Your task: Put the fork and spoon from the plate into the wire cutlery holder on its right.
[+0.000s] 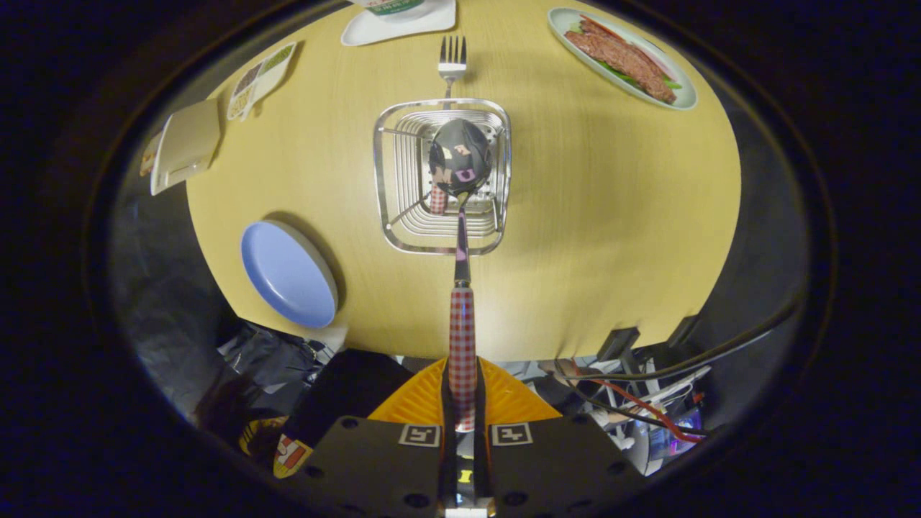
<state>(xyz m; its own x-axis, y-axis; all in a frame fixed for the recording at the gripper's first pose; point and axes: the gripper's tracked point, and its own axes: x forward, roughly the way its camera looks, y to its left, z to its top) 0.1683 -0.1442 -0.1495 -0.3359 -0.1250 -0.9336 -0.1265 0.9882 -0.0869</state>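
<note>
Gripper view: the claw (460, 403) is pinching the spoon (461, 288) by its red-checked handle, both fingers tight on it. The spoon's bowl sits over the wire cutlery holder (442, 176), straight ahead of the claw. In the holder there is a fork (452, 61), its prongs sticking out past the far rim, w/ a checked handle end low inside. The blue plate (289, 273) is left of the claw & has nothing on it. Far ahead on the right, a long dish w/ meat (622, 57). No words I can read. Lots of bare table (611, 216) right of the holder.
</note>
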